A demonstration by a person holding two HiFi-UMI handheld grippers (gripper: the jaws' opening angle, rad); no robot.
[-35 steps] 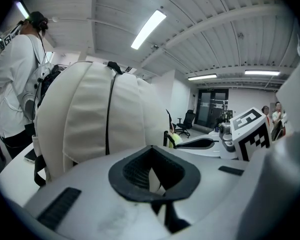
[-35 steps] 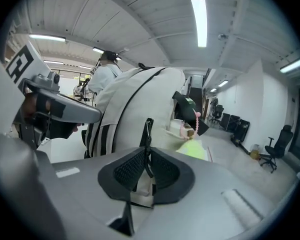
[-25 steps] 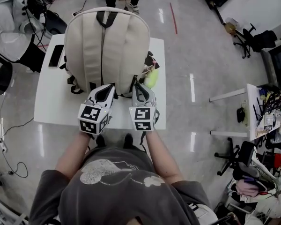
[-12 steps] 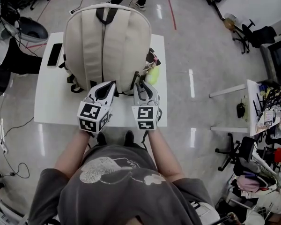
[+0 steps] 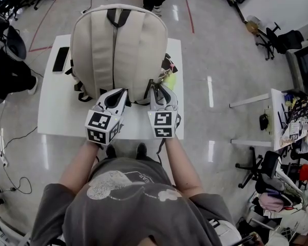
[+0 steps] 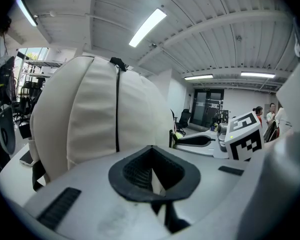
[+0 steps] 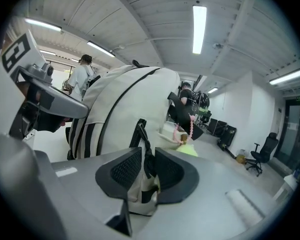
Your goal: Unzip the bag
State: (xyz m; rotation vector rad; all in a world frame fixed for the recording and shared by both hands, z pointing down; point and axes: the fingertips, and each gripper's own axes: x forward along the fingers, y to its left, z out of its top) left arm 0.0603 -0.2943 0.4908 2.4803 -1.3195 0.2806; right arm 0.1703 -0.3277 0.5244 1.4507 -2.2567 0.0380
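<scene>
**Grippers work the foot of a cream bag**

The right gripper (image 7: pixel 145 159) stands slack at the bottom right corner of the bag (image 5: pixel 118 50), its jaws having just been opening. A black strap (image 7: pixel 137 132) and a cream scrap of the bag sit between the pads, which do not press on them. The left gripper (image 6: pixel 151 159) is at the bag's bottom edge, left of its middle. It is clenched, tips together, with a pale sliver of the bag pinched between the pads.

The bag lies on a white table (image 5: pixel 56 117), its black handle (image 5: pixel 115 17) at the far end and a dark line (image 5: pixel 113 55) running down its middle. A yellow-green thing (image 5: pixel 169 81) and a string of pink beads (image 7: pixel 174 131) show just beside the bag's right side. A dark phone (image 5: pixel 60 60) lies near its left side. The person (image 5: pixel 128 204), in a grey shirt, stands at the bag's bottom end.
</scene>
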